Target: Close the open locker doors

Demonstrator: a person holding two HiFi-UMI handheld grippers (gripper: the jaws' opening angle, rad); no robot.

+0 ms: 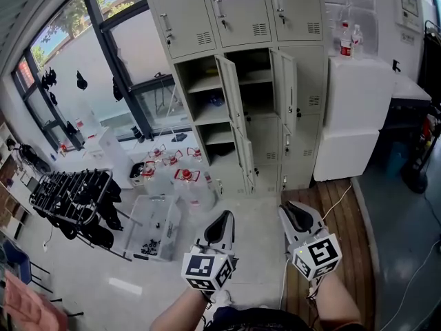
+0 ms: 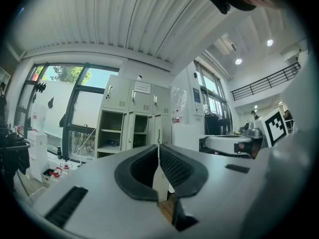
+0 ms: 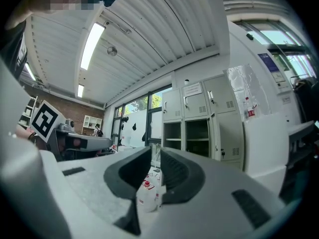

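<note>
The beige locker bank [image 1: 238,19] stands ahead against the wall. In its middle row two doors hang open: one [image 1: 231,94] at the left column and one [image 1: 284,88] at the middle column. Below them a lower door [image 1: 244,158] also stands open, and shelves show inside. Both grippers are held level, well short of the lockers and touching nothing. My left gripper [image 1: 224,217] [image 2: 158,146] is shut and empty. In my right gripper [image 1: 289,209] [image 3: 156,151] the jaws stand slightly apart with nothing between them. The lockers [image 2: 130,128] [image 3: 197,128] show beyond both sets of jaws.
Several clear jugs with red caps [image 1: 176,178] stand on the floor left of the lockers, with a clear plastic bin [image 1: 155,226] and a black rack [image 1: 72,195] nearer. A white cabinet [image 1: 355,116] bearing bottles [image 1: 346,40] flanks the lockers' right. Cables [image 1: 337,202] cross wooden flooring.
</note>
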